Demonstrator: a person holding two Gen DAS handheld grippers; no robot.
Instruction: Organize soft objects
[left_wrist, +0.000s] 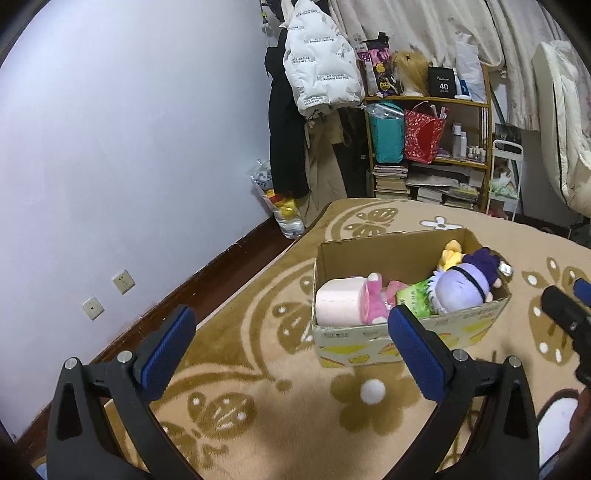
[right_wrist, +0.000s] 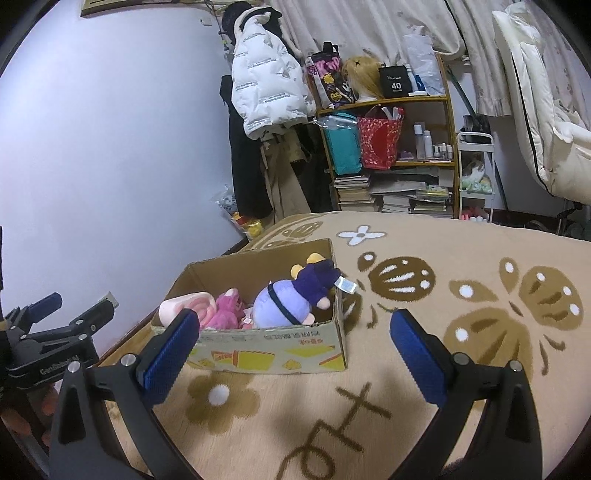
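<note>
Both grippers hung released, holding nothing: the left gripper (left_wrist: 291, 336) and the right gripper (right_wrist: 295, 338), fingers spread wide. The open brown cardboard box (right_wrist: 266, 349) sat on the beige flowered blanket (right_wrist: 461, 258), the lavender round-headed plush doll (right_wrist: 282, 304), pink plush toy (right_wrist: 225, 312) and pale pink tissue roll (left_wrist: 338, 301) inside.

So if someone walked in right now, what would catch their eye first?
Probably the cardboard box on the tan flower-patterned blanket, stuffed with soft things: a big lavender plush doll at its right end, a pink plush and a pink roll at its left. Behind the bed, a white puffer jacket hangs beside a crowded shelf.
</note>
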